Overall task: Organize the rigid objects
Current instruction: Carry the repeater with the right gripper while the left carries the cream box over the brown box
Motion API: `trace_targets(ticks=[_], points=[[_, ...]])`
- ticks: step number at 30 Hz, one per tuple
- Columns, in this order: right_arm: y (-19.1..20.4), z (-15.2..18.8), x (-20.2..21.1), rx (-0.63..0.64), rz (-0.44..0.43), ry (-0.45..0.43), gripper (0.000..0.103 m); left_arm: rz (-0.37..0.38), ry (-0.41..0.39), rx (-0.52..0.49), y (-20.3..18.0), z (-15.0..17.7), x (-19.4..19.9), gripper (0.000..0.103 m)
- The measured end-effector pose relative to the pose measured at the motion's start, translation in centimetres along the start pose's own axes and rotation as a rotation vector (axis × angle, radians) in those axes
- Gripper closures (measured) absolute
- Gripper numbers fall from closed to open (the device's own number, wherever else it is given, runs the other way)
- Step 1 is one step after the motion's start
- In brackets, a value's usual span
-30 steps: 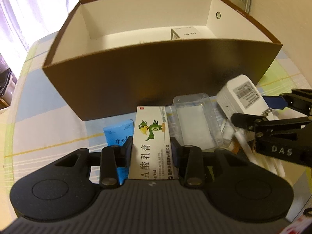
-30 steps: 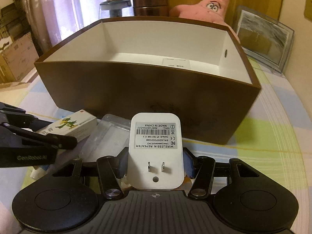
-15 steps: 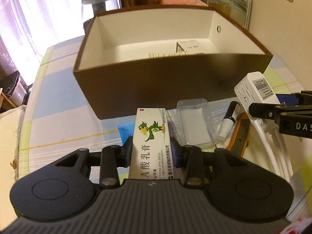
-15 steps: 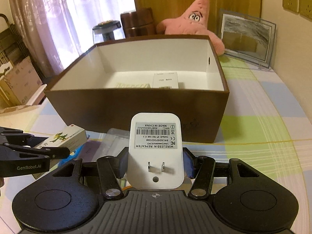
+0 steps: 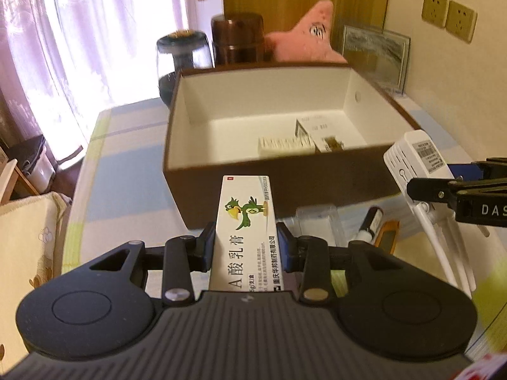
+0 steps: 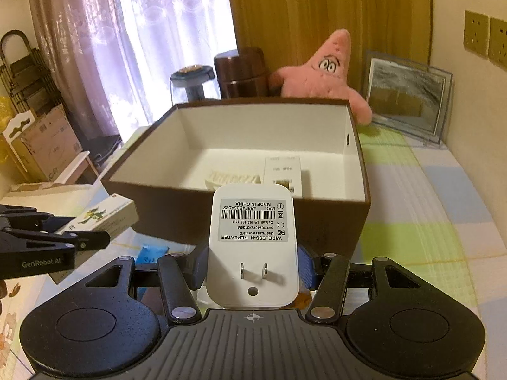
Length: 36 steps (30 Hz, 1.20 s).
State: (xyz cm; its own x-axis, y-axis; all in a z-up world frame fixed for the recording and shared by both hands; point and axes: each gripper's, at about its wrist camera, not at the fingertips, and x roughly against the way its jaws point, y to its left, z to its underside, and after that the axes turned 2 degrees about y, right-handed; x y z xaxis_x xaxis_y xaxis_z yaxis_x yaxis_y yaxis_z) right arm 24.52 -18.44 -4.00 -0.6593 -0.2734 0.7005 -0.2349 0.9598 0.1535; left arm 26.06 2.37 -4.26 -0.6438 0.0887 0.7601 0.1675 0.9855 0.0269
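Two grippers are loaded: the left gripper is clamped on an ointment carton, the right gripper on a white repeater plug, both held above the desk before the brown box's near wall.

Sheer purple curtain over bright window, far ahead-left of jaws; daylight pours through. Wood-grain panel straight ahead beyond jaws. Cream wall ahead-right, two yellow-green sockets on it. Table under jaws covered by checked cloth, blue, green, cream squares. At far table edge: pink star plush, brown canister, glass jar with grey lid, framed picture leaning on wall. Cardboard boxes and dark folded rack on floor, far left.
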Motion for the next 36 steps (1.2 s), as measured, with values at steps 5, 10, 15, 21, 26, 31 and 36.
trace_targets(ticks=[5,10,15,21,26,31,36], points=[[-0.4,-1.4,0.1,-0.007,-0.005,-0.015,0.05,-0.012,-0.035,-0.001,0.4,-1.7,0.4,0.069],[-0.9,-3.3,-0.2,-0.009,-0.003,-0.037,0.05,-0.019,-0.065,-0.001,0.8,-3.7,0.2,0.069],[-1.5,-5.9,-1.0,-0.009,0.005,-0.063,0.05,-0.028,-0.096,-0.01,1.0,-5.9,-0.5,0.069],[-2.6,-8.6,-2.9,-0.019,0.019,-0.067,0.05,-0.03,-0.108,-0.012,1.3,-8.7,-2.2,0.069],[-3.5,-10.4,-5.0,-0.017,0.041,-0.058,0.05,-0.024,-0.1,0.002,1.8,-10.5,-4.2,0.069],[-4.3,-12.1,-7.0,-0.018,0.048,-0.064,0.05,-0.029,-0.096,-0.005,2.0,-12.4,-6.3,0.069],[-5.0,-13.9,-8.9,-0.016,0.058,-0.07,0.05,-0.029,-0.082,-0.02,1.9,-13.8,-8.4,0.069]])
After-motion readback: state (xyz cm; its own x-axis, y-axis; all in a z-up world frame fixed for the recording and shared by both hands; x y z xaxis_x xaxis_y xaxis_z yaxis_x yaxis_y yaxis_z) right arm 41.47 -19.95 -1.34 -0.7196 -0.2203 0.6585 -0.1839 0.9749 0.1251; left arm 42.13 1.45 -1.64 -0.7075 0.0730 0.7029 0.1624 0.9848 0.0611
